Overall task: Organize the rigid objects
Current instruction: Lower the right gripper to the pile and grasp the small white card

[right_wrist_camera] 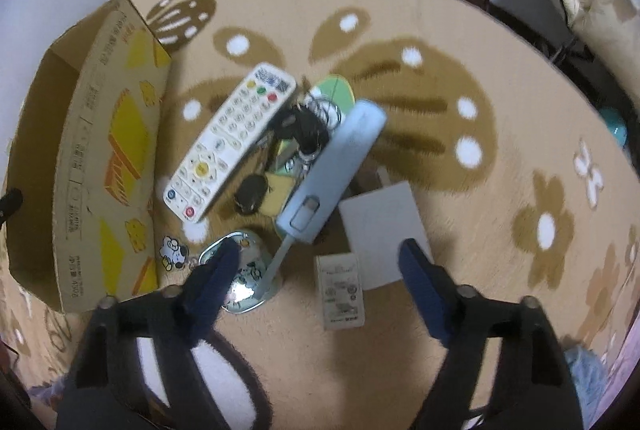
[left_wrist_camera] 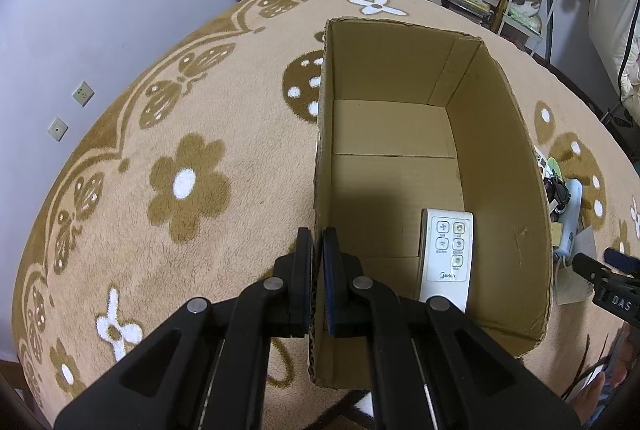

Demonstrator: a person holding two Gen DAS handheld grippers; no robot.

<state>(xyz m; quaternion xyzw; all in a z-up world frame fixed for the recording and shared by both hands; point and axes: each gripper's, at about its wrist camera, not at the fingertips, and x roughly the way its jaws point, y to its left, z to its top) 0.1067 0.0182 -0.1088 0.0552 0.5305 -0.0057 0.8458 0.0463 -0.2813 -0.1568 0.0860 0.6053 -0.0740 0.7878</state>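
Left claw (left_wrist_camera: 318,250) clamps the corrugated wall of the cardboard box (left_wrist_camera: 516,166), where a flat white remote (left_wrist_camera: 447,254) lies on the bottom. Right claw (right_wrist_camera: 320,262) gapes, empty, over the fleecy rug's (right_wrist_camera: 480,30) clutter: long keypad remote (right_wrist_camera: 230,140), pale-blue device (right_wrist_camera: 336,170).

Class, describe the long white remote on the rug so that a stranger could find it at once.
Start at the cardboard box on the flowered rug. Just beside its printed wall lies a pile of small things, and the long white remote lies nearest that wall. It alone has many small buttons, including yellow, green and red ones.
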